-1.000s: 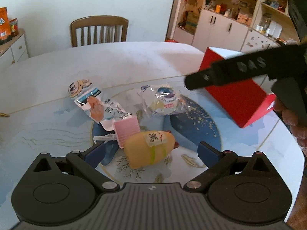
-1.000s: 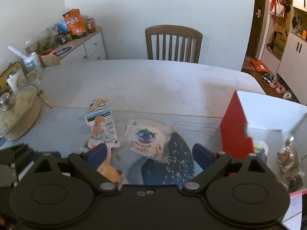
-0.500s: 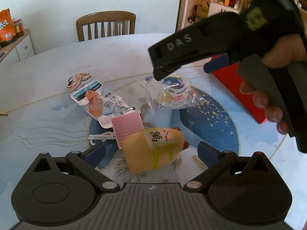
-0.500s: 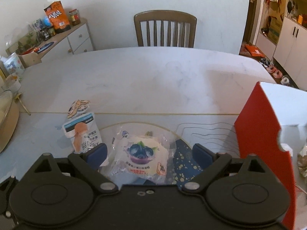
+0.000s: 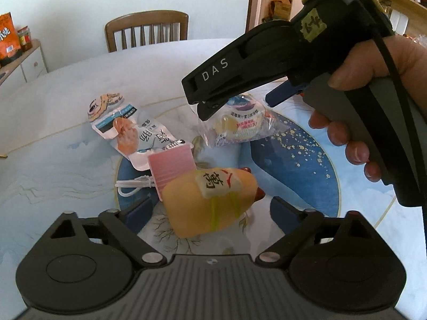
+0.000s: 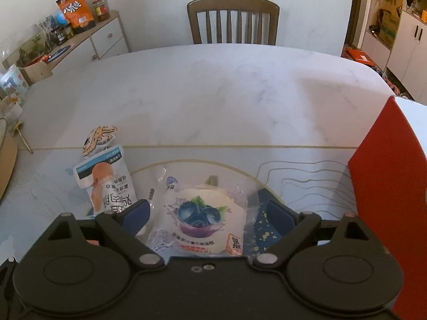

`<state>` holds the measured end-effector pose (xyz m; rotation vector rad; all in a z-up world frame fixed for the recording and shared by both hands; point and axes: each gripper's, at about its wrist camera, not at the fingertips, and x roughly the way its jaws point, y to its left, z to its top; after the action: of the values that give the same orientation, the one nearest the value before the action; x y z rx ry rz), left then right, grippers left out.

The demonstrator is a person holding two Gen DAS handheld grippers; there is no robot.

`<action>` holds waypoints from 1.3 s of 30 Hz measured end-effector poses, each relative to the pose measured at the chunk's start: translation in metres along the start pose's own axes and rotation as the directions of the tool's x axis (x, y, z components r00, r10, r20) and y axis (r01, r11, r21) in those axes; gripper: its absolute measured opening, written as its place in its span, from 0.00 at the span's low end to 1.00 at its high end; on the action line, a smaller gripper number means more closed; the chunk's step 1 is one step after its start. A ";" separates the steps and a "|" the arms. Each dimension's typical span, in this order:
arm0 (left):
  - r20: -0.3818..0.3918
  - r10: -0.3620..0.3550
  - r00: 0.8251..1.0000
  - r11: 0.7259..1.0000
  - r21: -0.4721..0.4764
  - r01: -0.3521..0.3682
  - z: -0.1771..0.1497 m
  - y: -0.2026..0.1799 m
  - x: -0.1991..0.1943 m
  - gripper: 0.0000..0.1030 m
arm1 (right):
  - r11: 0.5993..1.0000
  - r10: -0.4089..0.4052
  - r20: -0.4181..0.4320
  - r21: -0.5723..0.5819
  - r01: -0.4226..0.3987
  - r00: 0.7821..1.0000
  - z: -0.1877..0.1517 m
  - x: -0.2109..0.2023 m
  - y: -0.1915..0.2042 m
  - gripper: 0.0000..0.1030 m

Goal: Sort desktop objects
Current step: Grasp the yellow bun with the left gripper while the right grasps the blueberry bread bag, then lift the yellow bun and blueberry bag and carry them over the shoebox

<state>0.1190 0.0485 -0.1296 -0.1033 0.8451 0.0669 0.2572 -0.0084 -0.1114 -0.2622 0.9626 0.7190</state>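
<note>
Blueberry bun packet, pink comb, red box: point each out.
blueberry bun packet [image 6: 200, 220], right wrist view, on the printed blueberries.
pink comb [image 5: 172, 164], left wrist view, on its flat body.
red box [image 6: 387, 186], right wrist view, on its red side.

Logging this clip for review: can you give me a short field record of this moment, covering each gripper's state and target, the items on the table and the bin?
left gripper: jaws open, either side of the yellow plush toy
right gripper: jaws open, either side of the blueberry pastry packet
other items: white snack pouch, pink card with white string, tiger-print piece
container: red box, at the right
surface: marble table with blue round design
grasp: none closed yet
</note>
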 end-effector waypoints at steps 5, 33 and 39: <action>-0.022 0.010 1.000 1.000 -0.004 -0.010 -0.001 0.001 0.004 0.69 | 1.000 0.018 -0.023 0.004 -0.017 1.000 0.000 0.005 0.000 0.80; 0.012 -0.033 0.999 0.996 -0.082 0.033 0.004 -0.001 -0.042 0.63 | 0.998 0.044 0.035 0.046 -0.046 0.998 -0.034 -0.077 -0.020 0.63; 0.044 -0.051 0.998 0.996 -0.065 0.053 0.013 -0.012 -0.059 0.63 | 0.997 0.056 0.071 0.056 -0.060 0.996 -0.043 -0.110 -0.031 0.63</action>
<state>0.0908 0.0374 -0.0763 -0.1854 0.7977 0.0480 0.2092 -0.1016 -0.0489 -0.1579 0.9266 0.7473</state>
